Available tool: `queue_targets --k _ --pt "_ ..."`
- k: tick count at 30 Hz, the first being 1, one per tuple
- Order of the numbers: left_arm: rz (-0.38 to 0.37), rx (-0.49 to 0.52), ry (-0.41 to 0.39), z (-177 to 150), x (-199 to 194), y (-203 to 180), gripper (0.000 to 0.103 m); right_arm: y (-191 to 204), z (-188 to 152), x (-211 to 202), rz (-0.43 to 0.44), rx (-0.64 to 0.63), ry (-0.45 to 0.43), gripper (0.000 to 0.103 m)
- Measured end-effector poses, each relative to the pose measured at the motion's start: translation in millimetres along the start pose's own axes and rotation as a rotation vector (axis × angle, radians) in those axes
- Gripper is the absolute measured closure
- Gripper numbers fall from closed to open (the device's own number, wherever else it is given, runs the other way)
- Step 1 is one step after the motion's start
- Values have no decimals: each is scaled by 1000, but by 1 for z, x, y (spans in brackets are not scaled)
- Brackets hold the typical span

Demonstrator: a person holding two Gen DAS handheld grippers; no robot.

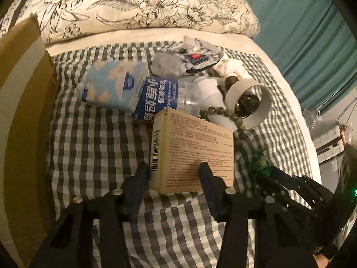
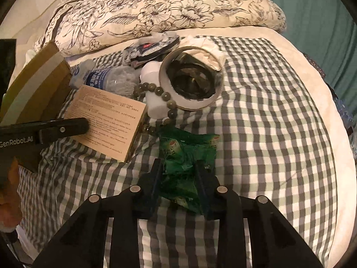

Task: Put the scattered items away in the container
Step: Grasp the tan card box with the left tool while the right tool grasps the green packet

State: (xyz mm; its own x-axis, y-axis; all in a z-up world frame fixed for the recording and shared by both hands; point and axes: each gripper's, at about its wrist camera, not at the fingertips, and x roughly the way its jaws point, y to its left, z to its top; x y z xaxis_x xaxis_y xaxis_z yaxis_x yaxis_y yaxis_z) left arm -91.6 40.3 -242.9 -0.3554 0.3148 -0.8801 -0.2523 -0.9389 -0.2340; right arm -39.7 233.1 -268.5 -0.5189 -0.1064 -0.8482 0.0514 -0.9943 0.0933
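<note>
My left gripper (image 1: 174,169) is shut on a tan printed carton (image 1: 196,147); one finger presses its barcode side, the other its printed face, and the carton tilts up off the checked cloth. My right gripper (image 2: 178,167) is shut on a crumpled green snack packet (image 2: 189,154). The same packet (image 1: 260,163) shows at the right of the left wrist view. In the right wrist view the carton (image 2: 107,120) lies left of the packet, under a black finger of the left gripper. The open cardboard box (image 1: 26,111) (image 2: 40,84) stands at the left edge.
Behind the carton lie a blue tissue pack (image 1: 113,84), a water bottle (image 1: 156,98), a bead bracelet (image 1: 223,111), a tape roll (image 1: 250,102) and crumpled wrappers (image 1: 189,55). A floral pillow (image 1: 145,6) lies beyond them. The bed's edge curves off at the right.
</note>
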Motion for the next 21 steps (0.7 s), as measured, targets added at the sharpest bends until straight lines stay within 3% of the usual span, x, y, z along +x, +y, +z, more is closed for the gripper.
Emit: queue_targets --k 13,17,21 --pt "-20 150 136 -45 -3 -17 86 -19 -1 -21 -20 62 -34 75" --pt "-24 188 143 -55 -6 -21 93 -18 -1 -24 -19 65 -42 75" --pt "-36 248 104 -62 -32 -28 93 -16 -1 -27 -20 65 -50 75"
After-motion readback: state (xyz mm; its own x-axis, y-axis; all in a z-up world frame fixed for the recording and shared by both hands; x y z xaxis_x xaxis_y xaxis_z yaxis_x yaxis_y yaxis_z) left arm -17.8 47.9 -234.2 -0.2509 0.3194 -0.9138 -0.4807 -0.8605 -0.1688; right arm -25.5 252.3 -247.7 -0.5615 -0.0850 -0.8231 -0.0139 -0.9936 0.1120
